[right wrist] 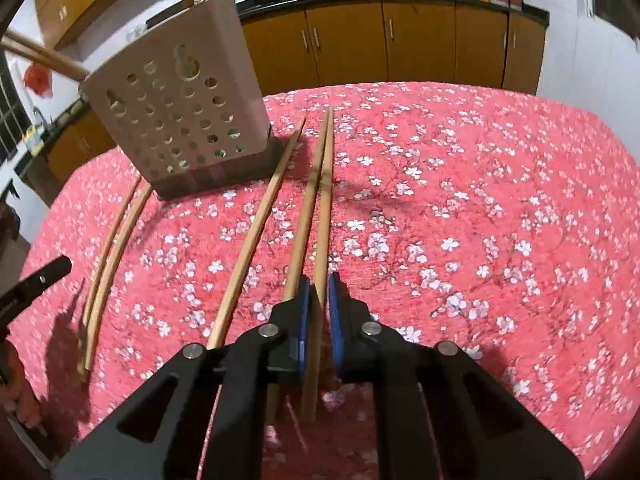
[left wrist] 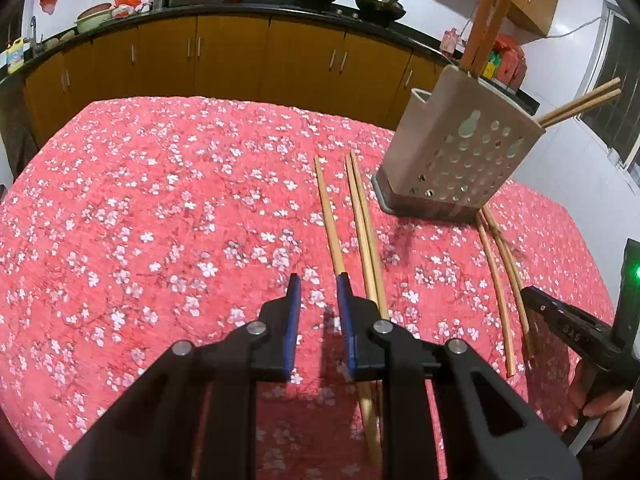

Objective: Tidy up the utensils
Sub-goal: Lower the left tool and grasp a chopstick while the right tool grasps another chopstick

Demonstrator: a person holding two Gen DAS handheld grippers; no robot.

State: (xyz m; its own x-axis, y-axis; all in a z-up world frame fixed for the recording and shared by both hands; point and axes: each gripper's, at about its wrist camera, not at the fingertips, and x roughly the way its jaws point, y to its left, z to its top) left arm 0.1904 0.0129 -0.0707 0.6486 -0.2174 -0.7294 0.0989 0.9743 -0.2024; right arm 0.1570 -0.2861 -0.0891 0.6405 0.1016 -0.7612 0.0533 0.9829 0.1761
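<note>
A grey perforated utensil holder (left wrist: pixel 456 148) (right wrist: pixel 180 120) stands on the red floral tablecloth (left wrist: pixel 160 220) with several wooden chopsticks (left wrist: pixel 492 12) leaning out of it. My left gripper (left wrist: pixel 319 280) hovers low over the cloth, open, with nothing between its blue pads. Its right finger covers the near end of a single chopstick (left wrist: pixel 328 208), and a pair (left wrist: pixel 366 220) lies just to the right. My right gripper (right wrist: pixel 320 280) is shut on one chopstick (right wrist: pixel 326 200) that lies flat on the cloth. Its twin (right wrist: pixel 308 208) and a third chopstick (right wrist: pixel 260 232) lie to the left.
Two curved chopsticks (left wrist: pixel 500 280) (right wrist: pixel 112 248) lie in front of the holder, between the two grippers. Behind the table runs a dark counter (left wrist: pixel 280 12) with woks and orange cabinets (right wrist: pixel 400 48). A hand (left wrist: pixel 600 408) holds the right tool.
</note>
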